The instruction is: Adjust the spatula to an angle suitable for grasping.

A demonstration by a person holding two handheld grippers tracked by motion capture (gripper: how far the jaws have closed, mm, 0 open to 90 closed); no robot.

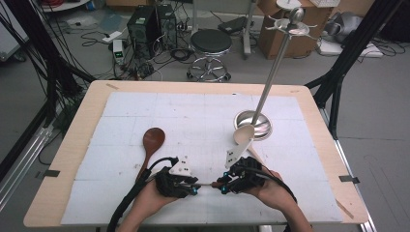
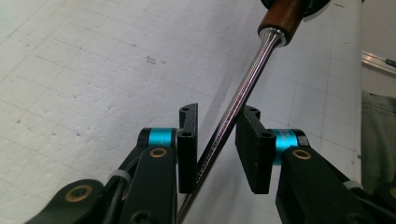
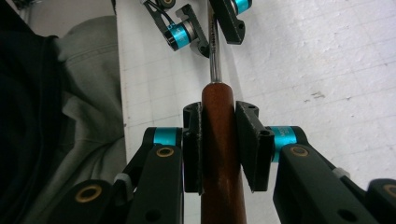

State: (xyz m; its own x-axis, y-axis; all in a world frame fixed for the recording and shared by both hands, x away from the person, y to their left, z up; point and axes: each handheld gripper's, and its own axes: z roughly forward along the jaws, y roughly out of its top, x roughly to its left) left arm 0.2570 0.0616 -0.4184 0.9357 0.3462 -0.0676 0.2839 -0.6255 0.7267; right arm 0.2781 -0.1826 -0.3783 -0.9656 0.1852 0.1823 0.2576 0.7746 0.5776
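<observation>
A utensil with a brown wooden handle (image 3: 218, 154) and a thin metal shaft (image 2: 243, 88) lies level between my two grippers near the table's front edge. My right gripper (image 3: 218, 126) is shut on the wooden handle, both pads pressed flat to its sides. The shaft (image 1: 209, 184) crosses slantwise through the gap of my left gripper (image 2: 217, 140). That gap is wider than the shaft, and the pads do not visibly press on it. In the high view the left gripper (image 1: 195, 187) and the right gripper (image 1: 225, 186) face each other closely. The utensil's far end is hidden.
A dark wooden spoon (image 1: 153, 140) lies left of centre on the white mat (image 1: 159, 111). A pale spoon (image 1: 243, 134) rests by the round base (image 1: 261, 126) of a metal hook stand (image 1: 275, 67). A stool (image 1: 211, 43) and cables stand beyond the table.
</observation>
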